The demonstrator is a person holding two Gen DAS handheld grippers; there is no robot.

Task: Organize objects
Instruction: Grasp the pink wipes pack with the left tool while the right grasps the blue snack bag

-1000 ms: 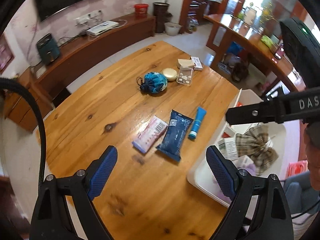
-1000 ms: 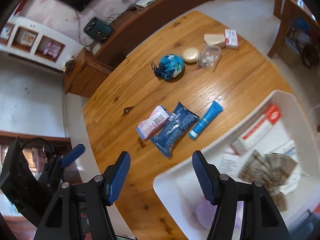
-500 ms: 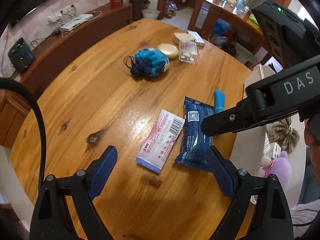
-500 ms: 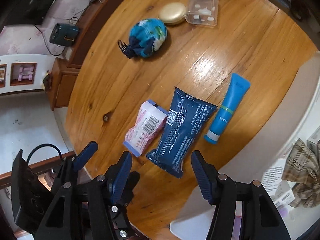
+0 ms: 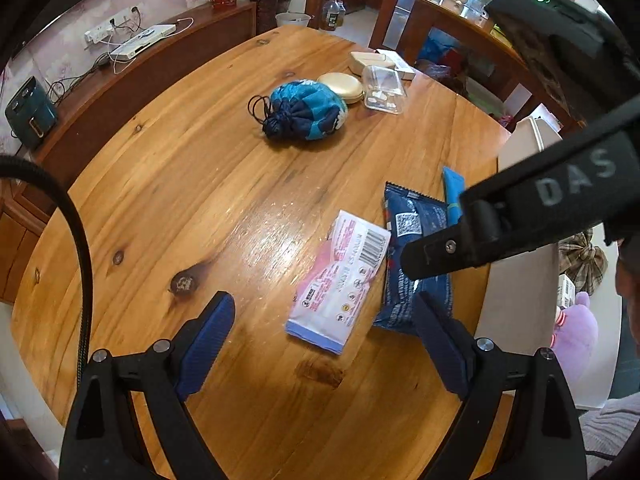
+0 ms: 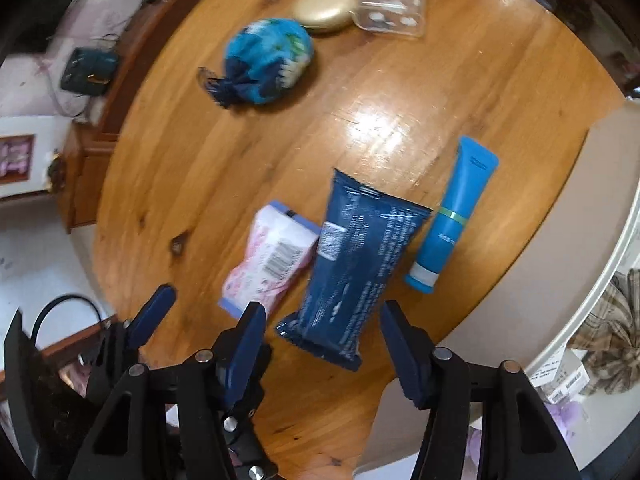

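White bin (image 6: pixel 592 304) at right edge of frame: plaid fabric bow (image 6: pixel 604 344), labelled boxes (image 6: pixel 564 380), something purple (image 6: pixel 568 416). Clear box (image 5: pixel 382 89), upper centre of table (image 5: pixel 200 184), holds small white pieces.

Both grippers spread wide, gripping nothing. Right gripper (image 6: pixel 322 342) hovers over near end of dark blue packet (image 6: pixel 356 260); left gripper (image 5: pixel 322 338) over pink wipes pack (image 5: pixel 340 280) beside it.

Right wrist view shows the full blue tube (image 6: pixel 452 216) beside the bin; in the left view the right gripper's body hides most of it. Only the left view shows the sideboard (image 5: pixel 120 80) at upper left.
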